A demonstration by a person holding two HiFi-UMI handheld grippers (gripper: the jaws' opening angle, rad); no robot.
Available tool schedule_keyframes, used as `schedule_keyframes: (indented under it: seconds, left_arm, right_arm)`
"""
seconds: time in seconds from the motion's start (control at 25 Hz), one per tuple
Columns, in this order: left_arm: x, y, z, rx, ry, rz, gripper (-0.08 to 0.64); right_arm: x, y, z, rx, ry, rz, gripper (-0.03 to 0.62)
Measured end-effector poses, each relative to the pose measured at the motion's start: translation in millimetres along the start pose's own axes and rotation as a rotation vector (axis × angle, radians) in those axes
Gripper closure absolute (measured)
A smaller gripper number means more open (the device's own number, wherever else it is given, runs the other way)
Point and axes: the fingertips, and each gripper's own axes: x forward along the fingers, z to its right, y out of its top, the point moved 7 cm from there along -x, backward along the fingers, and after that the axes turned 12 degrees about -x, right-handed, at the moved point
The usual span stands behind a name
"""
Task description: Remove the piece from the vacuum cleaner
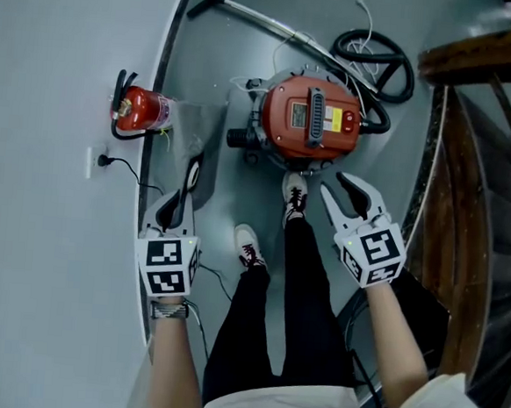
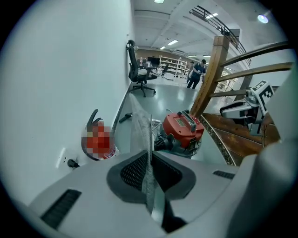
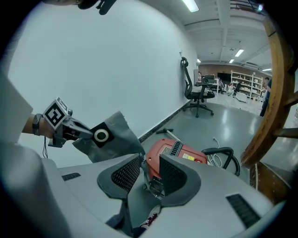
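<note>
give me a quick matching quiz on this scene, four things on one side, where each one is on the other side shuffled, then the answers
Things
1. grey dust bag
2. red vacuum cleaner
3. black hose
4. fire extinguisher

Places
A. at the wall
B. clamped in the left gripper
C. on the floor, just ahead of the person's shoes
D. coiled beyond the red vacuum cleaner

Pairs: 1-B, 2-C, 3-D, 4-A

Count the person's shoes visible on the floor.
2. The front shoe is beside the red vacuum cleaner; the back shoe lies nearer the person, left of it. None seems hidden.
</note>
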Motion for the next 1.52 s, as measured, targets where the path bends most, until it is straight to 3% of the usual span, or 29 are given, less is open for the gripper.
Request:
schedule_keyframes:
  seconds: [0.64,0.88,1.28,1.52]
  left_arm:
    - [-149,71,28,0.085,-0.04,0.114,0.529]
    - [-197,91,37,0.098,-0.037,0.174,0.529]
    - [-252,118,56,0.108,-0.06,0.259,0.529]
    - [-291,137,73,0.122,-0.098,0.304,0.529]
  right_arm:
    - [-115,134,-12,-0.125,-0.091,0.175,0.54]
    - [-161,182,-10,-0.224,-0.097,0.235,0.56]
    - [-220,232,-15,-0.311,-0.13,0.305,0.565]
    - [-260,256,-19,-0.314,-0.151,0.364,0.565]
